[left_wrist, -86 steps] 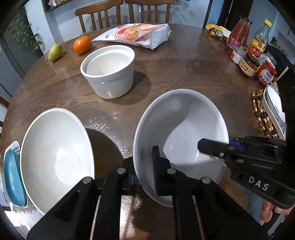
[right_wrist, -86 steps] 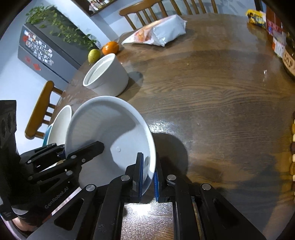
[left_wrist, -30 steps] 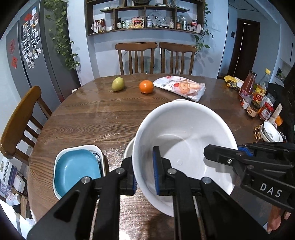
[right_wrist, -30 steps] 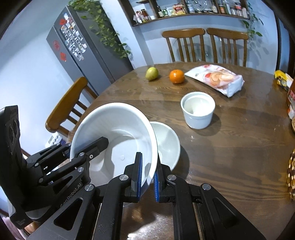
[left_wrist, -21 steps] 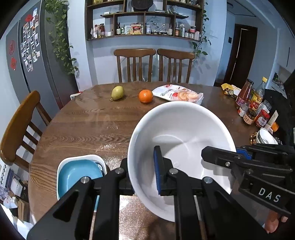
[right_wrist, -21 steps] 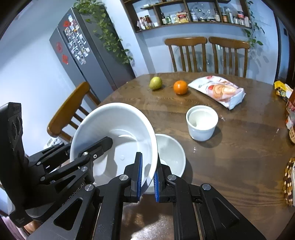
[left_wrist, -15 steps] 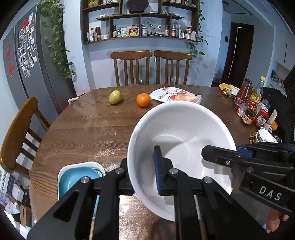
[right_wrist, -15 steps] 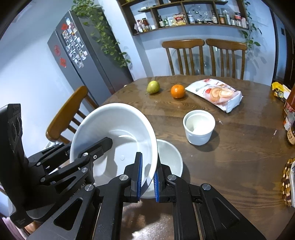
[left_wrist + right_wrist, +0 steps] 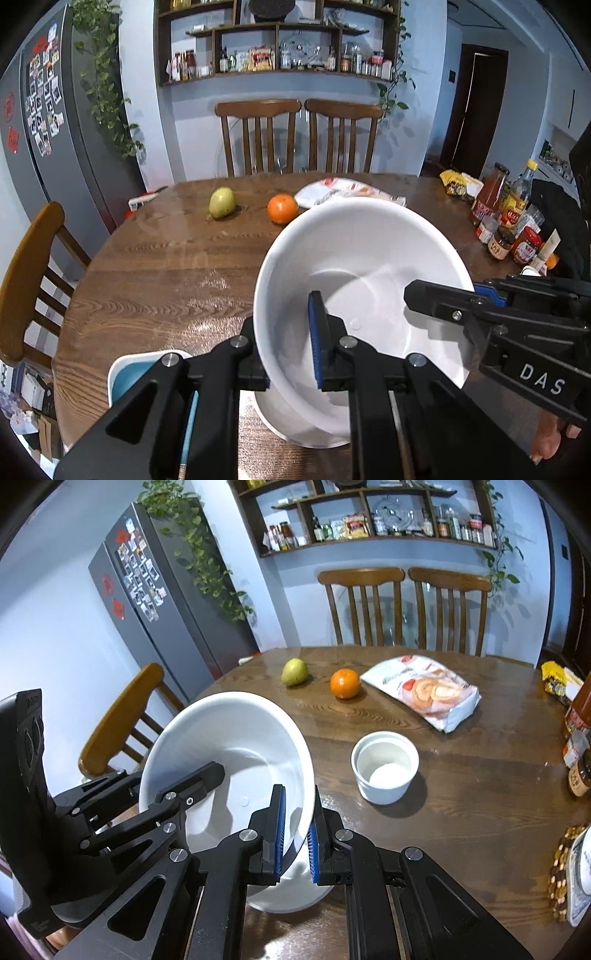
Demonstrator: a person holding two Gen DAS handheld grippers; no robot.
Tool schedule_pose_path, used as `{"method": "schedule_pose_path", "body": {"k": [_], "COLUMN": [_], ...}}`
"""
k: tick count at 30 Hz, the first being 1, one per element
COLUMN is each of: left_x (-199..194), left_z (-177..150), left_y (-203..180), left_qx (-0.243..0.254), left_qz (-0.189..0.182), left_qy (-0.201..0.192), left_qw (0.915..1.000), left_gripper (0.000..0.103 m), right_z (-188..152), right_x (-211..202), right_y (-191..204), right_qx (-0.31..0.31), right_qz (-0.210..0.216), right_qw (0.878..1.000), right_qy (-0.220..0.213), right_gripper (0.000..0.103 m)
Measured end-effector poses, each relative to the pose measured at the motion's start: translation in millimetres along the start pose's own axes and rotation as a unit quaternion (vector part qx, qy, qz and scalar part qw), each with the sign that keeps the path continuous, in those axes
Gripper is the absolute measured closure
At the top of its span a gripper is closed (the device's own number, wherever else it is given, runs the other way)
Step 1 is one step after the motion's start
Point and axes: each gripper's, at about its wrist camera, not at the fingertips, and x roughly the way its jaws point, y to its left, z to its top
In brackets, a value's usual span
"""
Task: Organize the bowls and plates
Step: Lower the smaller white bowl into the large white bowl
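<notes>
A large white bowl [image 9: 369, 266] is held in the air between both grippers, tilted. My left gripper [image 9: 291, 350] is shut on its left rim. My right gripper [image 9: 295, 838] is shut on its right rim; the same bowl shows in the right wrist view [image 9: 229, 746]. A second white bowl [image 9: 295, 417] sits on the table right below it, mostly hidden, and its edge shows in the right wrist view [image 9: 288, 897]. A blue plate on a white square dish [image 9: 129, 373] lies at the left. A small white deep bowl [image 9: 384, 768] stands to the right.
On the round wooden table [image 9: 166, 266] lie a pear [image 9: 221, 202], an orange [image 9: 282, 208] and a snack bag [image 9: 424, 690]. Bottles and jars [image 9: 506, 221] crowd the right edge. A beaded mat with a dish [image 9: 572, 878] is at the far right. Chairs stand around.
Both grippers have lifted the large bowl off the table and carried it left, over the second bowl. In the last half second it has stayed at about the same height.
</notes>
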Motion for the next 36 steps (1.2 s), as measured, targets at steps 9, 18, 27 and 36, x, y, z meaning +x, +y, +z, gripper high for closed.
{"method": "schedule_pose_path", "body": {"k": [9,18,27,36], "left_x": [35,62,79,84], "left_z": [-12,-35,-61,-64], "left_y": [7,13,12,11], "left_qx": [-0.005,-0.012,-0.002,0.007], "left_qz": [-0.004,-0.01,-0.009,0.001], "left_qy": [0.055,0.109,0.152,0.154], "left_qw": [0.9985,0.9939,0.9883,0.9881], "left_gripper": [0.089,0.089,0.089,0.087], "right_z": [-5,-26,-52,-53], "right_x": [38,72,96,98], "right_y": [-14,-24,-31,-28], "right_qx": [0.021,0.042,0.057,0.045], "right_qz": [0.01,0.019,0.018,-0.003], "right_qw": [0.999,0.994,0.987,0.988], "right_qy": [0.049,0.1,0.15,0.147], "right_gripper": [0.091,0.091,0.091,0.091]}}
